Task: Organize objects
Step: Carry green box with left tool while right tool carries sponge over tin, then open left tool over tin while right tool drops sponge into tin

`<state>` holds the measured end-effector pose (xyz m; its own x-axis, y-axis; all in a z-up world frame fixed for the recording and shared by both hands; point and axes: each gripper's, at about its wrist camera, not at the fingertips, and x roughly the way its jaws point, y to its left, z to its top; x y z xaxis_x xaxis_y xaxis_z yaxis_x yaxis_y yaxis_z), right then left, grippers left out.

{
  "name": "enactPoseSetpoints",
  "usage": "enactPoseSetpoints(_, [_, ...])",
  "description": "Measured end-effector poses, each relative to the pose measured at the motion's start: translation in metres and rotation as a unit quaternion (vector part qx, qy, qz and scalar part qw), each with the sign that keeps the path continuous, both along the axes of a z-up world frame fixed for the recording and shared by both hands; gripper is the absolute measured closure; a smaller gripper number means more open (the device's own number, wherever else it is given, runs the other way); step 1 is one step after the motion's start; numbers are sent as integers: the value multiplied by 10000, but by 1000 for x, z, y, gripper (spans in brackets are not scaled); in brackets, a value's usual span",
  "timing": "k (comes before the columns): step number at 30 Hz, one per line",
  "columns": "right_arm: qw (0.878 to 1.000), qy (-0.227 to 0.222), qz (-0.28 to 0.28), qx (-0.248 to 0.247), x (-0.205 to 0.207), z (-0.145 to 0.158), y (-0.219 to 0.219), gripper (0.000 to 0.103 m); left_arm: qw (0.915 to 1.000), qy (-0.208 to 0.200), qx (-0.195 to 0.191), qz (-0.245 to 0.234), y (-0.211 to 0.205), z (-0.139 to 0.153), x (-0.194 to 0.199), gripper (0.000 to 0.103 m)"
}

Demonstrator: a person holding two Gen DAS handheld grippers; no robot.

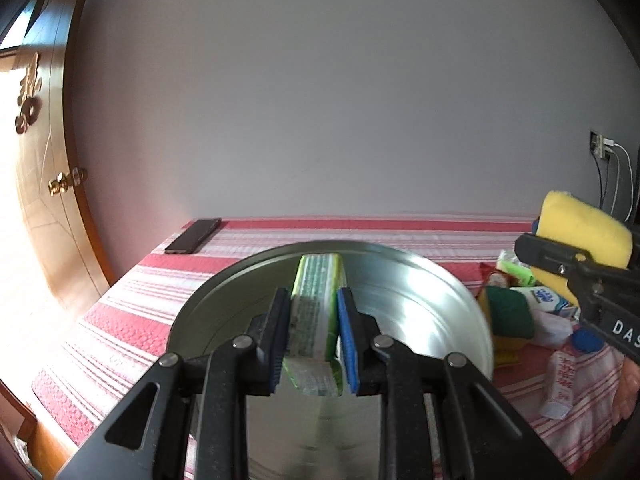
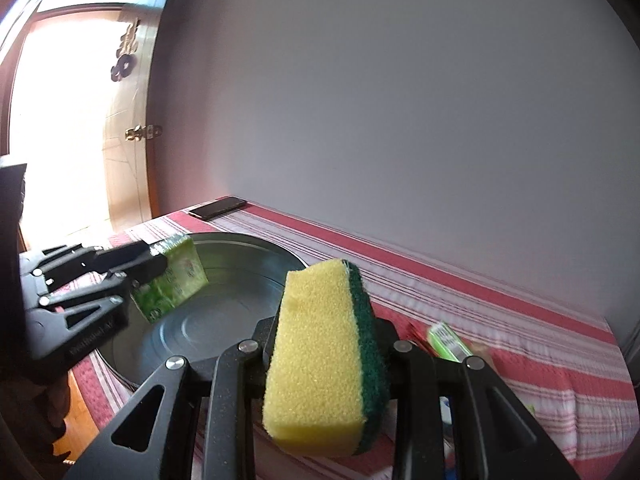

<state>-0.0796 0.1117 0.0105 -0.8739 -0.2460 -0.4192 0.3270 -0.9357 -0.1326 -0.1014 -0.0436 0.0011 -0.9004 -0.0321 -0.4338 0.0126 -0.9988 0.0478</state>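
Both grippers [image 1: 314, 338] [image 2: 326, 360] clamped, angled downward

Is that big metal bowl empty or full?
Empty: the metal bowl shows a bare bottom; the green packet hangs above it in the left claw.

Shiny metal basin [image 1: 420, 292], porous sponge [image 2: 320, 352]

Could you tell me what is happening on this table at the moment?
A person is tidying with two handheld grippers. The left gripper is shut on a green packet, held above the metal basin. The right gripper is shut on a yellow-and-green sponge. More items lie beside the basin.
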Motion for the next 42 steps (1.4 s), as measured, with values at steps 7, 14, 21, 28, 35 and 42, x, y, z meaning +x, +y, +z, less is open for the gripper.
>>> enactPoseSetpoints(7, [9995, -189, 228, 116, -25, -2, -34, 71, 9998, -135, 14, 117, -17, -5, -12, 81])
enactPoseSetpoints(14, [9985, -405, 310, 184, -48, -13, -54, 71, 9995, -271, 25, 188, -29, -9, -22, 81])
enactPoseSetpoints(21, [9969, -690, 332, 160, -69, -23, -60, 71, 9986, -476, 17, 227, -36, -18, -33, 81])
enactPoseSetpoints(28, [9945, -966, 352, 206, -86, -36, -66, 71, 9977, -634, -13, 235, -39, -24, -41, 81])
enactPoseSetpoints(35, [9920, -1199, 307, 247, -100, -45, -68, 71, 9965, -800, -55, 220, -39, -29, -51, 81])
enactPoseSetpoints(42, [9899, -1362, 271, 300, -107, -53, -70, 71, 9959, -866, -109, 234, -40, -31, -53, 80])
